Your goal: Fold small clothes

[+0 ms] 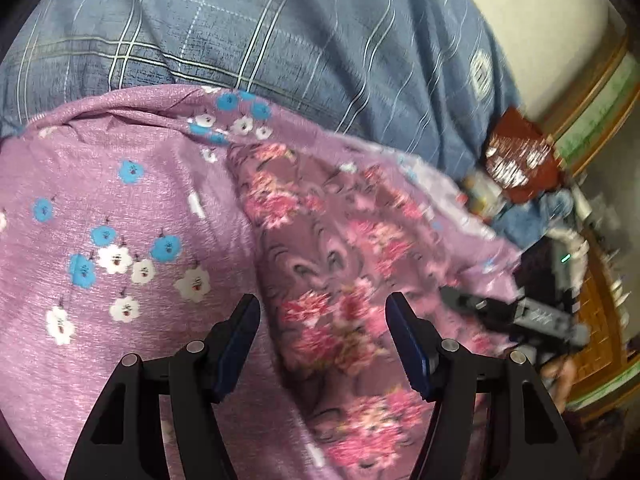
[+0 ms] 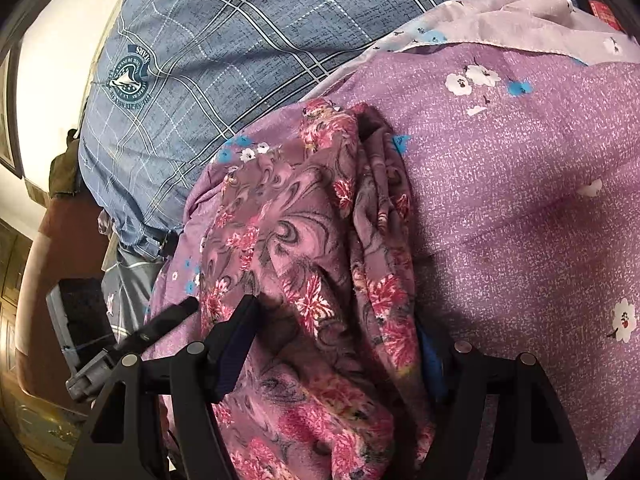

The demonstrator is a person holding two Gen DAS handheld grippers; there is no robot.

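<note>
Pink floral garment [image 1: 332, 280] lies bunched on a purple flowered sheet [image 1: 120, 208]. Left gripper [image 1: 322, 312] hovers above it, released; right gripper [image 2: 336, 320] straddles it, released.
</note>
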